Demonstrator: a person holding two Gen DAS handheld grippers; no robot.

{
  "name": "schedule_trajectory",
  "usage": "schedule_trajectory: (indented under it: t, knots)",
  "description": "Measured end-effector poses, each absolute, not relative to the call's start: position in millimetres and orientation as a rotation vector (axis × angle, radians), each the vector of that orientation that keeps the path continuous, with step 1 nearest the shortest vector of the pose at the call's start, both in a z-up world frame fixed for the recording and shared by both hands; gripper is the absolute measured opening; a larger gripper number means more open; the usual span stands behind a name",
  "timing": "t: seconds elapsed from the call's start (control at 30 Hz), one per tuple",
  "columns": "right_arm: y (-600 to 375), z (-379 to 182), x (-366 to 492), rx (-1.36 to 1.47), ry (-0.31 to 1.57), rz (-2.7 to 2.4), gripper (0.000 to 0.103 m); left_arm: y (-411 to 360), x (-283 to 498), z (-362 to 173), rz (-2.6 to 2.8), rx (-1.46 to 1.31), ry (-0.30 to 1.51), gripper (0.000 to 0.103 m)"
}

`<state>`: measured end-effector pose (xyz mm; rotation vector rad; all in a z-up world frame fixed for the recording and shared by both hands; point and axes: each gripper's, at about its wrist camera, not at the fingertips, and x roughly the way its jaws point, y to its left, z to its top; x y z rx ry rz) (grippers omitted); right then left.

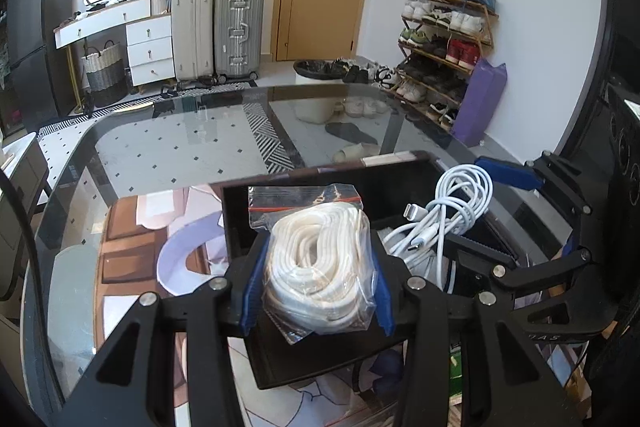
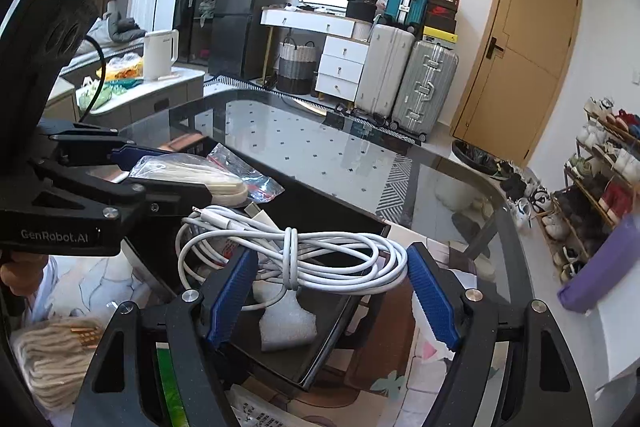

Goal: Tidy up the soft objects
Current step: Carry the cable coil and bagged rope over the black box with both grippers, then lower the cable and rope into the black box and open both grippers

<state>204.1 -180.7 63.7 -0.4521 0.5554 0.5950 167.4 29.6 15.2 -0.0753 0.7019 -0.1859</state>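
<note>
Our left gripper [image 1: 318, 283] clamps bagged white rope coil [image 1: 320, 263], long axis running away from us, over black tray [image 1: 400, 179]. Our right gripper [image 2: 332, 291] holds white cable bundle [image 2: 292, 251], lying crosswise between pads, above same tray on glass table [image 1: 160, 147].

Between my left gripper's [image 1: 318, 281] ridged blue pads [image 1: 251, 291] sits a clear plastic zip bag of cream-white coiled rope [image 1: 320, 267], its seal strip red. Between my right gripper's [image 2: 332, 301] matching blue pads [image 2: 232, 299] is a bundled glossy white charging cable [image 2: 304, 251]. Below both lies a matte black rectangular tray [image 2: 320, 359] holding a white foam scrap [image 2: 286, 323]. Under the tray, a smoky grey glass tabletop [image 1: 168, 147] shows white floor tiles dotted with black diamonds.
</note>
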Motion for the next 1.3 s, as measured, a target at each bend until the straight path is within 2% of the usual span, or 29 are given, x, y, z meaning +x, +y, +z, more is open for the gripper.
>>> schedule_trajectory:
  t: [0.6,0.93,1.03,1.1,1.3]
  knots:
    - [-189,62,205,-0.459,0.558,0.602,0.078,22,158,16,-0.196,-0.072,0.731,0.044]
    - [-174,64,195,-0.458,0.547,0.656,0.078,32,161,28,-0.185,-0.084,0.684,0.044]
    - [-174,65,193,-0.447,0.549,0.669,0.083,34,162,31,-0.183,-0.085,0.679,0.044]
    - [-175,67,190,-0.436,0.539,0.665,0.096,34,163,31,-0.184,-0.083,0.677,0.044]
    - [-184,74,185,-0.411,0.531,0.630,0.099,32,166,28,-0.184,-0.077,0.681,0.047]
